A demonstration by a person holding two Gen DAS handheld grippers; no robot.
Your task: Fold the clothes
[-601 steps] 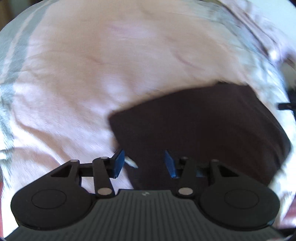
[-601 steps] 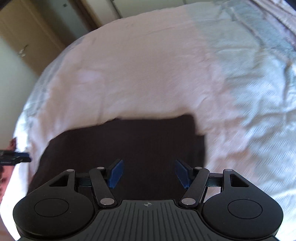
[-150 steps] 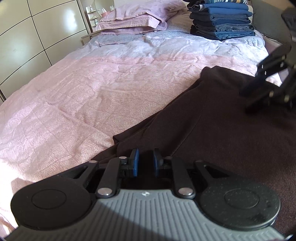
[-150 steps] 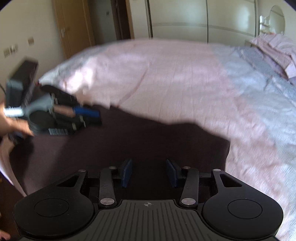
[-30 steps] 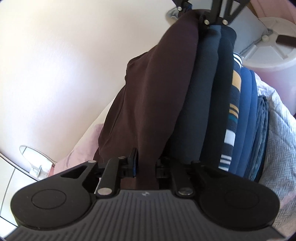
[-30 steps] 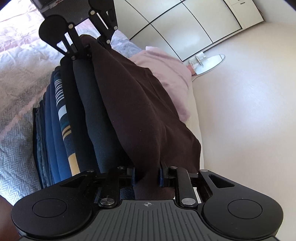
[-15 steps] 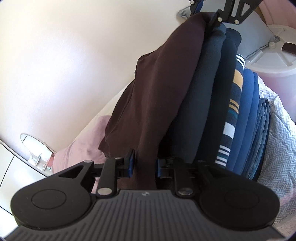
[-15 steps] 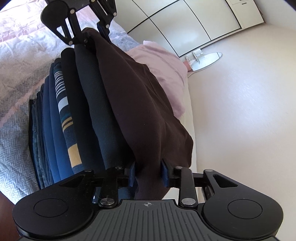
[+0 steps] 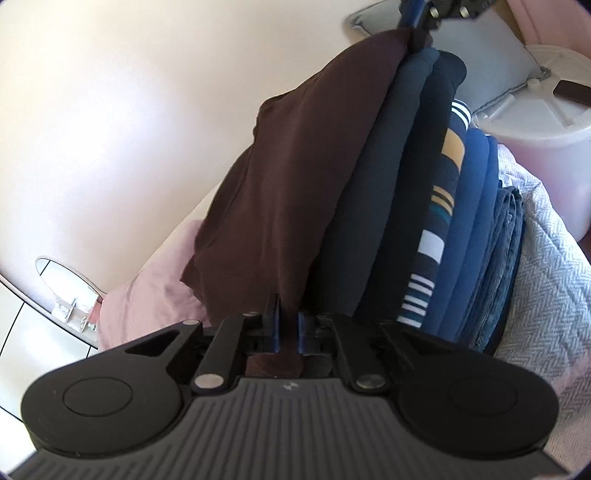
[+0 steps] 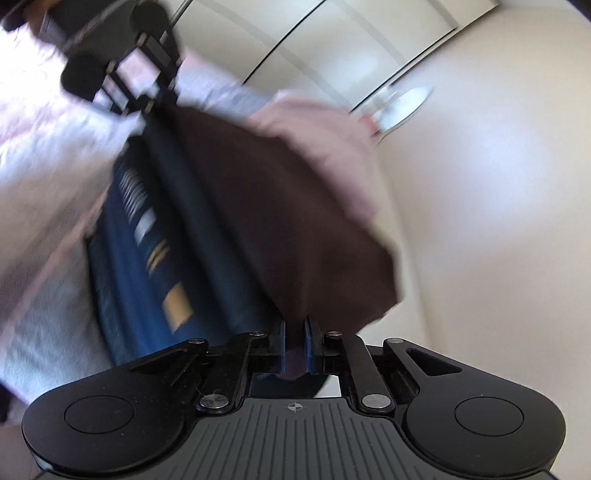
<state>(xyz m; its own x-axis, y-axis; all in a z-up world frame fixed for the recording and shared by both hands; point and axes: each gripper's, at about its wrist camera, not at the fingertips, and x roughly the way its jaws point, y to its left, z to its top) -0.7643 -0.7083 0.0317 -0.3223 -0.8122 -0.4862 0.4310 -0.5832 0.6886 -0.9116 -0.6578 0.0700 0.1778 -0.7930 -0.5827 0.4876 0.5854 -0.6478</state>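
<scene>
The folded dark brown garment lies on top of a stack of folded blue and striped clothes on the bed. My left gripper is shut on one edge of the brown garment. My right gripper is shut on the opposite edge of the brown garment. The right gripper also shows at the far end in the left wrist view, and the left gripper in the right wrist view. The right wrist view is blurred by motion.
The stack rests on a grey-white herringbone bedspread. A pink pillow lies beside it, a grey pillow behind. A white round tub stands by the bed. Wardrobe doors and a wall mirror are behind.
Both grippers have drawn back a little with the brown garment's edges and closed tighter on them. The right wrist view has swung and blurred.
</scene>
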